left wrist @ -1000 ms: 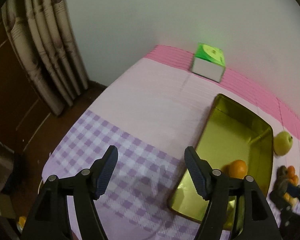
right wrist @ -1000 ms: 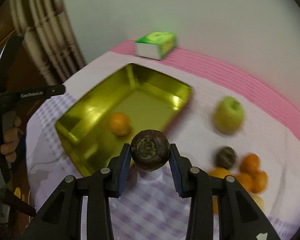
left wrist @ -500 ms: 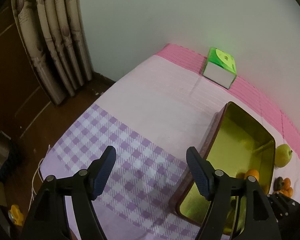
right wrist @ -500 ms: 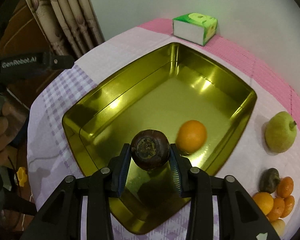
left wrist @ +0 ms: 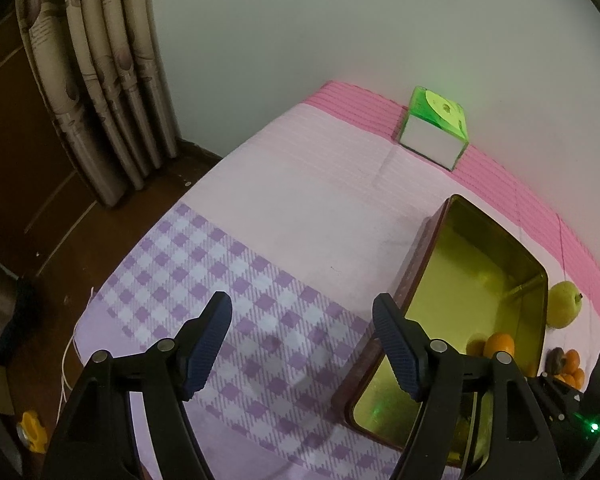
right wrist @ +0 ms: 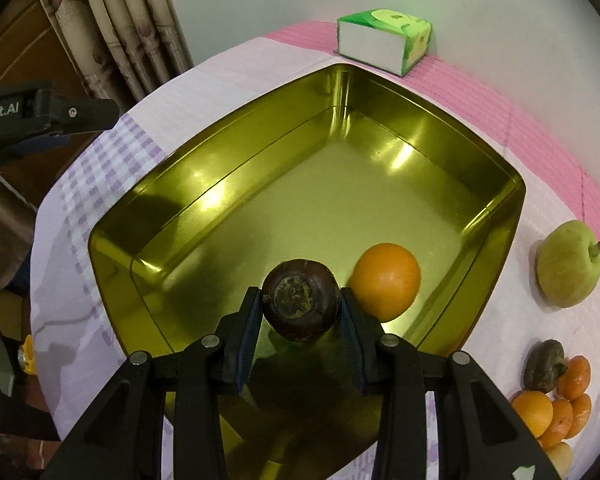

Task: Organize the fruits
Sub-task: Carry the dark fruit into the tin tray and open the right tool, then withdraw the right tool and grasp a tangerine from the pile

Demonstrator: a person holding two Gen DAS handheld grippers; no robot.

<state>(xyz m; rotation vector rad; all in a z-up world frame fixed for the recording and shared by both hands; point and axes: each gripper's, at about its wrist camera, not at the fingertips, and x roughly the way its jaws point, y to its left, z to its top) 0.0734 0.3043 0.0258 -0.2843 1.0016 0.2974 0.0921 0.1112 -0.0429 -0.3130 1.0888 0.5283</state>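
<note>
Right wrist, dark fruit (right wrist: 300,300) gripped, unseen left

Tin tray (right wrist: 496,216) – glossy gold metal, mirror-like walls. Cloth (left wrist: 260,208) over the surface – matt woven fabric, fine ribs. Dark fruit (right wrist: 300,300) – dull, rough skin; orange (right wrist: 386,280) smooth, slight sheen. Gripper pads (left wrist: 208,340) – ribbed blue rubber, matt black plastic arms.

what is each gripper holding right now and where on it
The right gripper holds a dark round fruit, its jaws clamped on the fruit's two opposite sides, above the gold tin. The left gripper holds nothing; its jaws stand open.
</note>
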